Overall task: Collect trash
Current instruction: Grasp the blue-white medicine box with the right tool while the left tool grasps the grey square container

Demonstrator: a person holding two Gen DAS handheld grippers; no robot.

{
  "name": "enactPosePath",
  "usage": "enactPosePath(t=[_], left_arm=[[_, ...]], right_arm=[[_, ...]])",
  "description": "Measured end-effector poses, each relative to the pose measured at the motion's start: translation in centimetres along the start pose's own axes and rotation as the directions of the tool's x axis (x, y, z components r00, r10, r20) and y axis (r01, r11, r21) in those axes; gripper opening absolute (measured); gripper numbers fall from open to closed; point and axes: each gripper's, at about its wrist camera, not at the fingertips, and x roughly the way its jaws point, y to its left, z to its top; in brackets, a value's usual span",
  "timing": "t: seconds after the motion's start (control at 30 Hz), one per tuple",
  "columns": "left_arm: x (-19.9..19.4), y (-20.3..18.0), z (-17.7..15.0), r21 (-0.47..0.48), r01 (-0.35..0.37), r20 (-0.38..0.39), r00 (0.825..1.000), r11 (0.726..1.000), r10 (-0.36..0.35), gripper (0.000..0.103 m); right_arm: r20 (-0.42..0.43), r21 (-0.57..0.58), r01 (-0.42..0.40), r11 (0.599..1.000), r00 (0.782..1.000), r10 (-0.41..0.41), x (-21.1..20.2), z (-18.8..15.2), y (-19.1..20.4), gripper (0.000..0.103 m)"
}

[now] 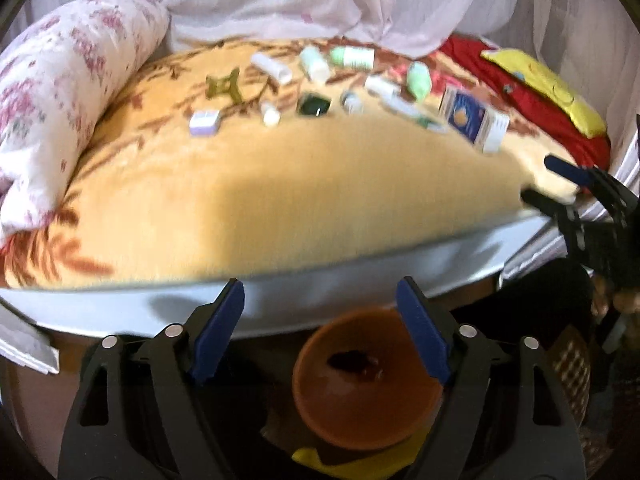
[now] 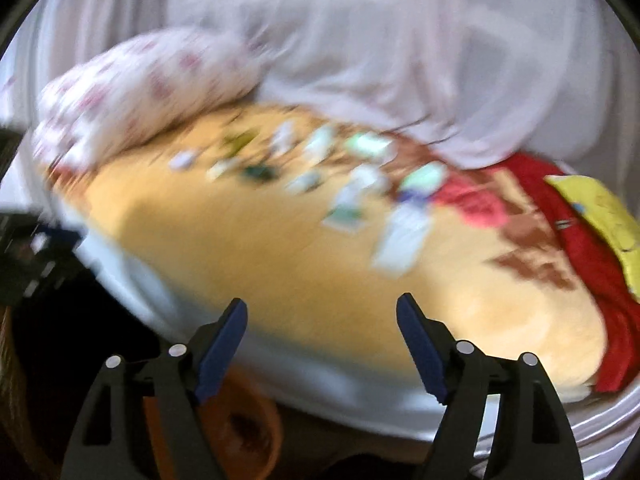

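Yellow blanket (image 1: pixel 248 200) covered the bed, with the little trash pieces (image 1: pixel 320 80) far back and the orange bucket (image 1: pixel 366 380) below the wide, empty left gripper (image 1: pixel 320 320), so the wide, empty right gripper (image 2: pixel 322 338) should probably reach slowly and pinch one piece.

small bits of trash lie scattered on the yellow blanket: a blue-and-white carton box (image 1: pixel 474 120) tilted at the right, pale green and white plastic bottles (image 1: pixel 352 57) lying flat behind, a lilac-white little box (image 1: pixel 205 123) leftmost. round orange plastic bin (image 1: pixel 366 376) stands open below the bed edge.
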Motion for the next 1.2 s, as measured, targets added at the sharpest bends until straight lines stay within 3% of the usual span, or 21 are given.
enactPosePath(t=[0.17,0.43,0.47,0.5,0.53,0.63,0.8,1.0,1.1,1.2], left_arm=[[0.8,-0.7,1.7,-0.024,0.012,0.03,0.999,1.0,-0.011,0.078],[2.3,-0.6,2.1,-0.024,-0.014,0.018,1.0,1.0,0.014,0.078],[2.4,-0.2,2.2,-0.032,-0.016,0.017,1.0,0.999,0.017,0.078],[2.5,0.0,2.2,-0.042,-0.02,0.017,1.0,0.999,0.021,0.078],[2.6,0.6,2.3,-0.057,-0.027,0.018,0.999,0.998,0.028,0.078],[2.7,2.2,2.9,-0.085,-0.049,0.028,0.998,0.995,0.052,0.078],[3.3,5.9,5.5,-0.15,-0.11,0.072,0.99,0.983,0.122,0.078],[6.6,8.9,9.6,-0.126,-0.215,0.099,0.969,0.969,0.228,0.078],[9.1,10.3,10.5,-0.137,-0.199,0.054,0.977,0.97,0.208,0.077],[10.8,10.9,11.1,-0.14,-0.17,0.025,0.984,0.975,0.175,0.069]], right_arm=[[0.008,0.169,0.09,0.981,0.996,-0.093,3.4,3.3,-4.9,0.076],[-0.021,0.178,0.097,0.979,0.995,-0.095,8.9,5.4,-5.0,0.075],[-0.033,0.177,0.111,0.978,0.994,-0.106,9.6,5.5,-4.9,0.061],[-0.053,0.17,0.122,0.978,0.992,-0.114,10.2,5.6,-4.9,0.032],[-0.094,0.167,0.131,0.977,0.989,-0.116,11.1,5.6,-5.1,0.029],[-0.063,0.214,0.118,0.97,0.992,-0.106,10.2,5.4,-5.6,0.028],[0.056,0.169,0.128,0.977,0.989,-0.139,6.4,5.9,-4.2,0.028],[0.119,0.144,0.082,0.986,0.988,-0.1,4.0,6.7,-3.2,0.029],[0.129,0.121,0.077,0.99,0.987,-0.093,3.6,6.7,-2.6,0.029],[0.13,0.114,0.073,0.991,0.988,-0.088,3.6,6.5,-2.5,0.029]])
